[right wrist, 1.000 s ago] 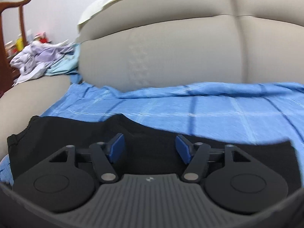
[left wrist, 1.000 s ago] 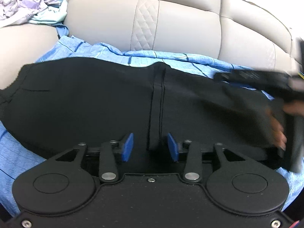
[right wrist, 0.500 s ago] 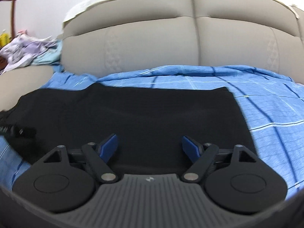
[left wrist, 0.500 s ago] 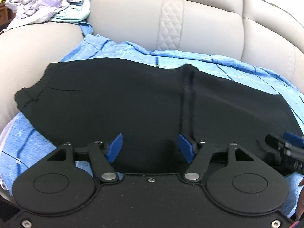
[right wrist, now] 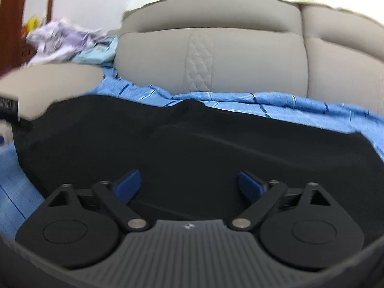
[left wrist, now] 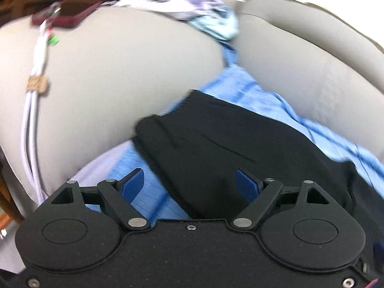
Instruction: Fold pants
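Black pants (left wrist: 216, 148) lie spread on a blue striped sheet (left wrist: 153, 192) on a beige sofa. In the left wrist view my left gripper (left wrist: 190, 183) is open and empty, over the waistband end of the pants, near the sofa's armrest. In the right wrist view the pants (right wrist: 192, 144) fill the middle, and my right gripper (right wrist: 189, 183) is open and empty just above the near edge of the fabric. A dark piece of the left gripper shows at the far left edge there (right wrist: 8, 106).
A heap of pale purple and light green clothes (right wrist: 69, 45) lies on the beige armrest (left wrist: 108, 84). White cables (left wrist: 31, 120) hang over the armrest, below a dark red object (left wrist: 64, 19). The sofa backrest (right wrist: 216, 55) rises behind the sheet (right wrist: 288, 105).
My left gripper has swung left to the waistband end by the armrest and opened wider. My right gripper has shifted left over the pants and opened wider. The frames are blurred by motion.
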`<state>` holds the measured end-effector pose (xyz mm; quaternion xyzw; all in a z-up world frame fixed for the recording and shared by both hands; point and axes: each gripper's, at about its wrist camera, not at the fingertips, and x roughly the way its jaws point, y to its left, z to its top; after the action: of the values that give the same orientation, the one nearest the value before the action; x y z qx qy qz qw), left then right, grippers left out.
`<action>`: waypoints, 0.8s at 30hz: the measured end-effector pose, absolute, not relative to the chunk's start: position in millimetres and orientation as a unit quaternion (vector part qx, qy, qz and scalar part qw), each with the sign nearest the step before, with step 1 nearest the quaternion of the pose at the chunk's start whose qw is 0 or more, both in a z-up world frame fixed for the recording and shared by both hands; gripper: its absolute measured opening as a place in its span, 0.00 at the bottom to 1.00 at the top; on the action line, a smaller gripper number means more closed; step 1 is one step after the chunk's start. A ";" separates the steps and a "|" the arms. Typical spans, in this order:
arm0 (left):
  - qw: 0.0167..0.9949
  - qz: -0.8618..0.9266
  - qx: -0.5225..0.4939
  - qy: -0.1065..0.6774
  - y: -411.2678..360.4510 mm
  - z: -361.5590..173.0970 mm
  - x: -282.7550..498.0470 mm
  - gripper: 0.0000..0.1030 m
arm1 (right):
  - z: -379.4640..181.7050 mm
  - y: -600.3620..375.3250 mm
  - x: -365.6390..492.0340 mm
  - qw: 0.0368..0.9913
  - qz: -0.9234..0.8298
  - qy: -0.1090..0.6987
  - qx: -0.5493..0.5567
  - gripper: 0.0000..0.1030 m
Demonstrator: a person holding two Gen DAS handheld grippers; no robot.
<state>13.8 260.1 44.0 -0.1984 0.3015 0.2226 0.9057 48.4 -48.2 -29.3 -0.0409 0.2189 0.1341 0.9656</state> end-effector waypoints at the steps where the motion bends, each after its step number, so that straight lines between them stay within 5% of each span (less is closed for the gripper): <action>1: 0.901 0.229 -0.212 0.300 269.9 40.0 15.6 0.77 | -30.8 -45.5 46.2 0.967 0.133 0.212 -0.053 0.94; 8: 0.887 0.233 -0.263 0.300 307.3 18.5 33.5 0.58 | -30.4 -45.5 44.8 0.967 0.133 0.212 -0.051 0.95; 20: 0.884 0.230 -0.307 0.268 329.0 3.8 44.4 0.55 | -31.0 -46.7 46.0 0.967 0.132 0.212 -0.049 0.96; 24: 0.879 0.236 -0.323 0.259 332.4 3.2 47.2 0.38 | -30.9 -46.8 46.1 0.967 0.133 0.213 -0.048 0.96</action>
<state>47.2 332.4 3.2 -0.3228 0.2592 0.2359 0.8792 46.1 -46.8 -30.9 -0.0482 0.2131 0.1331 0.9667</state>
